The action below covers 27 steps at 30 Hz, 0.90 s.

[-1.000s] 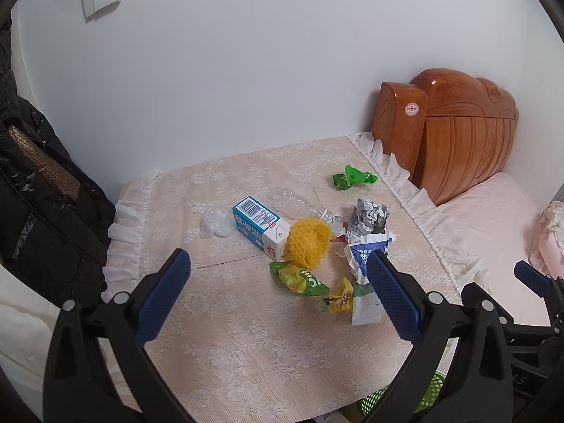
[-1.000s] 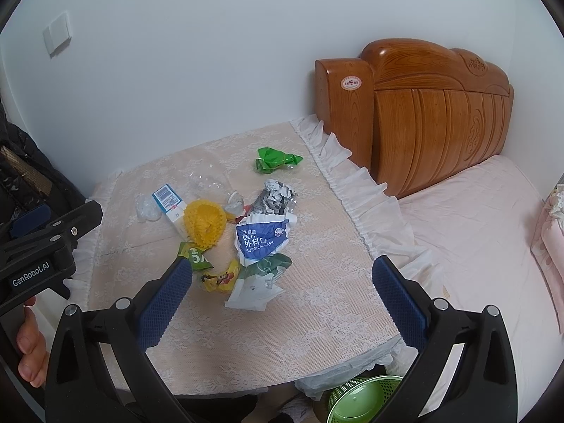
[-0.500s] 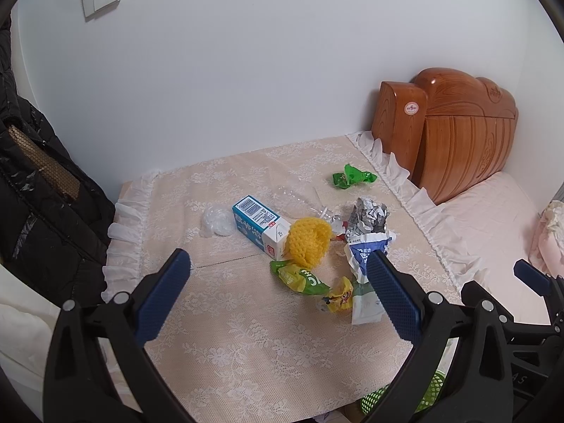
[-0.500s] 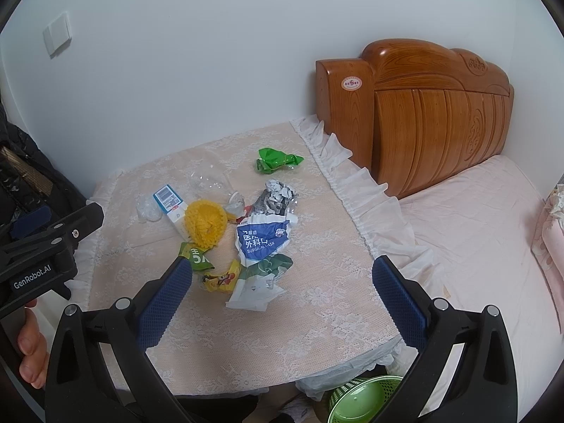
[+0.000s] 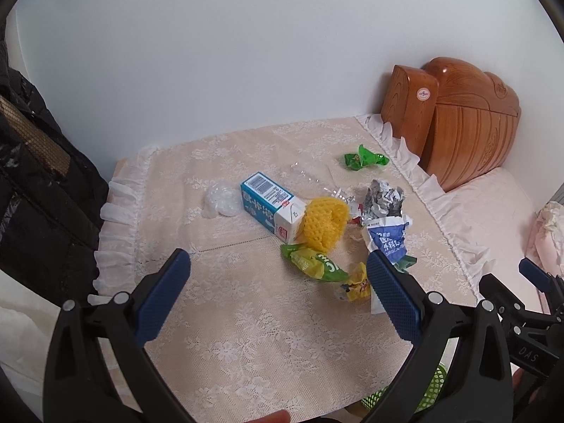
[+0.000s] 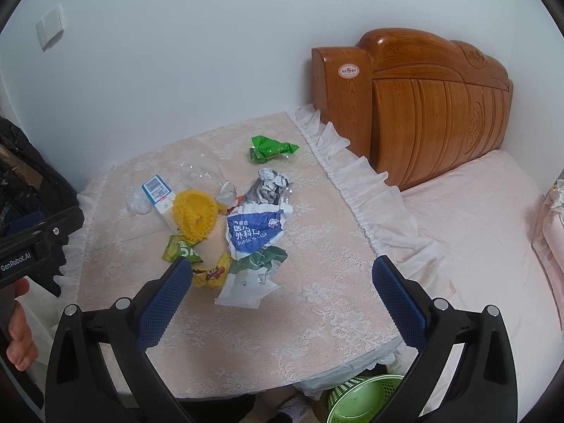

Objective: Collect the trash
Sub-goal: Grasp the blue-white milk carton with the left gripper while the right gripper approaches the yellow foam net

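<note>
The blue mask wrapper [image 6: 255,232] reads "SURGICAL MASK" under Chinese characters. The left gripper's body [image 6: 21,261] carries "GenRobot.AI", and the right gripper's body [image 5: 528,352] shows "DAS". The carton [image 5: 271,208] bears a barcode, its print too small to read.

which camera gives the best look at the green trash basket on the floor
The right wrist view: the green basket shows its rim and slotted wall below the table edge, between the gripper fingers. The left wrist view catches only slivers of its mesh behind the left gripper's finger.

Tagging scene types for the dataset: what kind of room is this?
Most likely a bedroom: a carved wooden headboard stands against the wall over a pink mattress, beside a lace-covered table strewn with trash, with a green basket below.
</note>
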Tool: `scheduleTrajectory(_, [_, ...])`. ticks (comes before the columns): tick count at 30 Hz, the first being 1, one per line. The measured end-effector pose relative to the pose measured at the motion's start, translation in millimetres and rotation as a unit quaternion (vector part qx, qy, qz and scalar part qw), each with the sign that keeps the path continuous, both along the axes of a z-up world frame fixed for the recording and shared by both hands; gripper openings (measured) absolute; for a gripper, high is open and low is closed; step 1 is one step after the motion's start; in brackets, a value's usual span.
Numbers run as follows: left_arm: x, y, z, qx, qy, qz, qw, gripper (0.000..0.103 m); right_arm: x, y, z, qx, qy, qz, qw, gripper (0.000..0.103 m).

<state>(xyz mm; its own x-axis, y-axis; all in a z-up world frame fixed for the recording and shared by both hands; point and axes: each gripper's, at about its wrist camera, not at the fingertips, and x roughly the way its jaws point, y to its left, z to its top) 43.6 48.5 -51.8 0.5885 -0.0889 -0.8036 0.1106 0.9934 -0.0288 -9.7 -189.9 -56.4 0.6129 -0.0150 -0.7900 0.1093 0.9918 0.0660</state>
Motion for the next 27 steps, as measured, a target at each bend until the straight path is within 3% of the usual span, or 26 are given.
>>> scheduleTrajectory(10, [48.4,24.4,-48.7,-0.070,0.074,0.053,0.9934,0.095,13.4,1.1,-54.6,0.042,0.042,0.005,0.998,0.101])
scheduleTrajectory(16, [111.8,2.4,-70.0,-0.069,0.096,0.094,0.9886,0.095,24.1,1.2,-65.4,0.060,0.044,0.001,0.997,0.101])
scheduleTrajectory(21, [165.3,-6.6,-109.1,-0.072,0.147,0.147,0.9754,0.094,36.1,-0.3,-72.2,0.065,0.047,-0.005,0.997,0.101])
scheduleTrajectory(23, [180.3,-8.3,-127.8,-0.071,0.175,0.162,0.9684,0.089,41.3,-0.9,-74.9,0.068,0.050,-0.004,0.996,0.101])
scheduleTrajectory(27, [195.0,-6.0,-155.8,-0.086,0.217,0.177,0.9560,0.066,49.1,-2.7,-78.2,0.072,0.052,-0.004,0.996,0.101])
